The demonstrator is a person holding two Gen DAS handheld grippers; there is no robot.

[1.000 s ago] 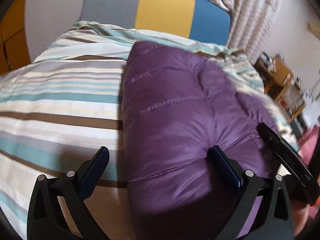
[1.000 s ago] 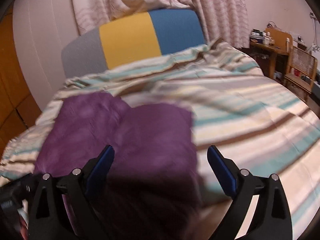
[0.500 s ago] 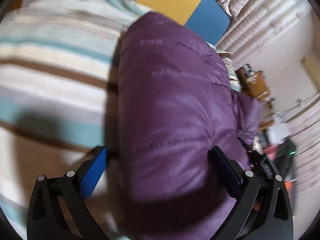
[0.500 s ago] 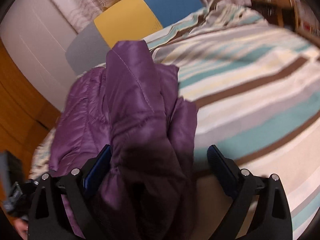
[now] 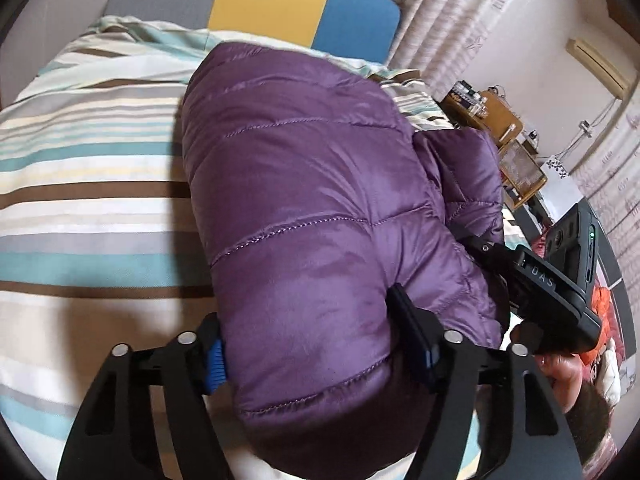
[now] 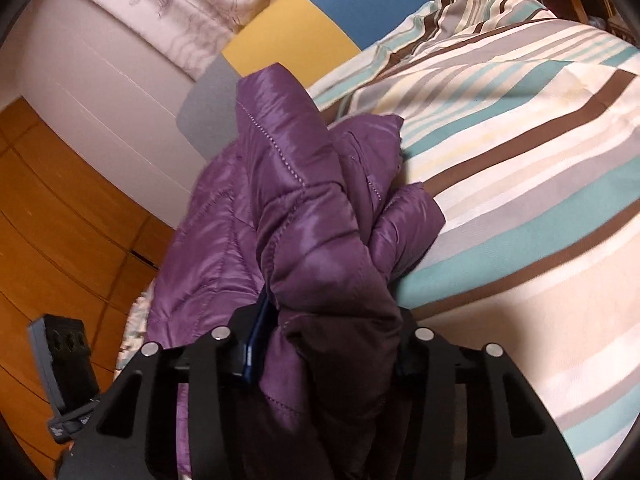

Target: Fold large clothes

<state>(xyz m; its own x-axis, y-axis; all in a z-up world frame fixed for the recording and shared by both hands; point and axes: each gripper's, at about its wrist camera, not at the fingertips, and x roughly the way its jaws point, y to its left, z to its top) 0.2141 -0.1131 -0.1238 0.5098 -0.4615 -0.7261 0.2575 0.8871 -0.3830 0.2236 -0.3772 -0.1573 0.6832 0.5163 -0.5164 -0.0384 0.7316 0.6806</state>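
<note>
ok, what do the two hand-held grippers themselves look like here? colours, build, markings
Both match: the left hand-held gripper and the right hand-held gripper have matte black frames with cut-out slots, silver round pivot pins, and two black fingers faced with blue pads. From the left wrist view, the right unit's black body carries pale lettering, "DAS" readable, and a black camera block with a green LED. No cables or sleeves visible.

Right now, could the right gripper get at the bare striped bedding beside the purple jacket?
Probably not as things stand: the right gripper, its jaws just closed, is full of bunched purple jacket. The striped bedding itself lies uncovered alongside.
</note>
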